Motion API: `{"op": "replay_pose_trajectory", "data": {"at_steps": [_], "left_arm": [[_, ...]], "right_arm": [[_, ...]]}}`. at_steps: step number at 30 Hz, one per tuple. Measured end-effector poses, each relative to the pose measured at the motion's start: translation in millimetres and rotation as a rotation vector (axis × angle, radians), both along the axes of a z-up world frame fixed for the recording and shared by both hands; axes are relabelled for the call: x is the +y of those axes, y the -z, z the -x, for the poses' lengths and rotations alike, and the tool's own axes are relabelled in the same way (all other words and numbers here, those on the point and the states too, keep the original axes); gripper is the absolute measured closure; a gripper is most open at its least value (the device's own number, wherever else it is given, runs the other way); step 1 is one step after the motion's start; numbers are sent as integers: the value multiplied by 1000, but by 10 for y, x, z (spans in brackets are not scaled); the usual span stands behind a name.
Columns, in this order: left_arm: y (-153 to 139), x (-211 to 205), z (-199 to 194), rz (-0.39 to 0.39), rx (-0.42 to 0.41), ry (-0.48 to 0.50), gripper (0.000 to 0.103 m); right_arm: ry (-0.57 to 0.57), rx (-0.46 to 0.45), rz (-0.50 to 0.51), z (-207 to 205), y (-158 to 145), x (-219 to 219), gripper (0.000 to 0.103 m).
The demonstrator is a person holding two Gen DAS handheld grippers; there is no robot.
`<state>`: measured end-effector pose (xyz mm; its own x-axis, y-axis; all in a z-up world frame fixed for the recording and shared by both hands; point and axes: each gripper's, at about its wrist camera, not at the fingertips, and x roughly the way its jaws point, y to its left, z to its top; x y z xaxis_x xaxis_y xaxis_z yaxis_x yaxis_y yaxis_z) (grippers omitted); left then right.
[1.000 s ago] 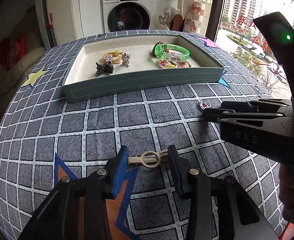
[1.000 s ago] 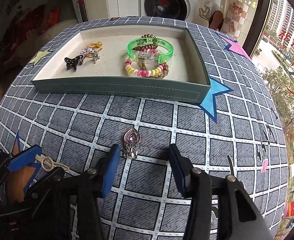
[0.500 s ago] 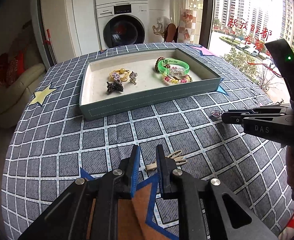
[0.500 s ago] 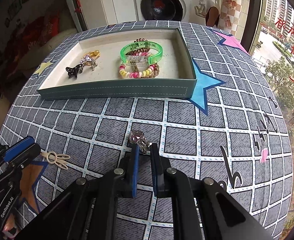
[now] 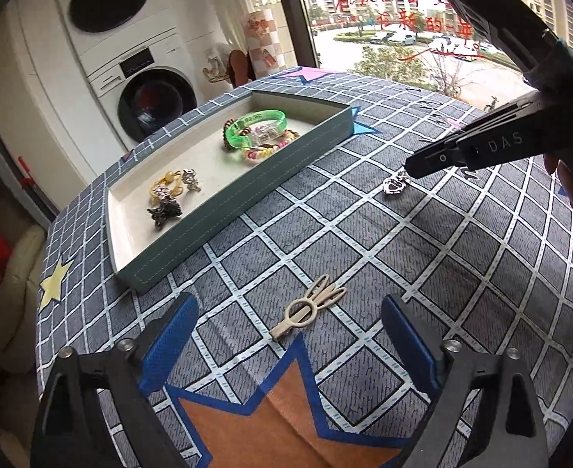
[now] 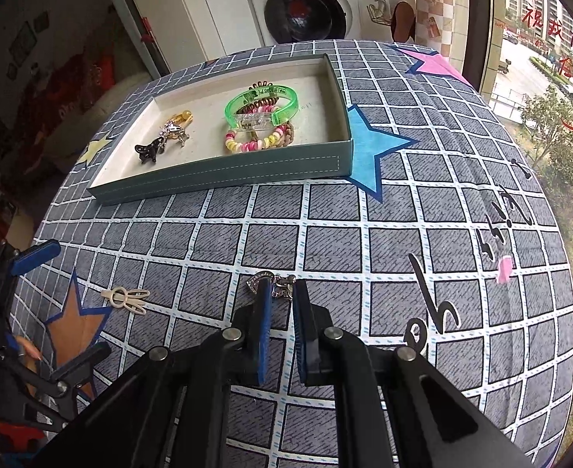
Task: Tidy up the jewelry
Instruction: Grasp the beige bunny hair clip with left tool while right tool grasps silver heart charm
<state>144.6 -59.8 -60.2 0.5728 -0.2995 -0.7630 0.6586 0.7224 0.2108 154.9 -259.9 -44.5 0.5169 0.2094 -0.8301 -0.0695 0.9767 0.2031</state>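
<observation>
The left gripper [image 5: 288, 333] stood over the table [image 5: 364, 241] with its fingers [image 5: 169, 345] spread wide; they had just been opening, and nothing was gripped between them. The cream clip [image 5: 307, 308] lay flat on the checked cloth between the blue pads, touching neither, just beyond the tip of the orange star [image 5: 270, 421].

The right gripper [image 6: 278, 292] had its fingers [image 6: 265, 312] pressed nearly together, pinching the silver heart pendant [image 6: 265, 279] at their tips. In the left view the pendant [image 5: 395, 184] hung from those tips, above the cloth.

The tray [image 6: 224, 173] sat farther back on the table, well apart from both grippers. Inside it, a green bangle [image 6: 263, 107] rested on a bead bracelet [image 6: 255, 142] and a coil band [image 6: 263, 99] toward the right end. A black clip [image 6: 149, 150], a silver charm [image 6: 175, 132] and a yellow piece [image 6: 181, 117] were clustered toward the left. A washer [image 6: 306, 11] stood behind the table.
</observation>
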Motion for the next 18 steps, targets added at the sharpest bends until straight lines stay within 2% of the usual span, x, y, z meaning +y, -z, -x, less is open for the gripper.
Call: {"op": "replay_pose_trajectory", "data": {"at_steps": [2, 5, 7, 9, 10, 11, 12, 14, 18], "left_arm": [[58, -68, -65, -16, 24, 23, 11], [113, -125, -98, -8, 72, 60, 27], [109, -136, -94, 2, 93, 70, 29], [109, -147, -72, 17, 118, 85, 44], [110, -150, -58, 27, 129, 84, 48], [110, -154, -43, 37, 139, 84, 58], [111, -161, -30, 47, 149, 80, 66], [114, -153, -15, 65, 153, 47, 67], [124, -90, -5, 118, 173, -19, 67]], "right_arm": [[-15, -6, -1, 24, -24, 13, 91], [-23, -5, 10, 35, -15, 19, 91], [-28, 4, -6, 33, 13, 3, 91], [-26, 8, -7, 25, 38, -15, 90], [-25, 12, -6, 16, 51, -22, 88], [-25, 14, -12, 12, 61, -32, 79], [-25, 14, -16, 12, 67, -36, 61], [-30, -1, -12, 23, 60, -23, 47], [-54, 8, 28, -7, 94, 61, 47]]}}
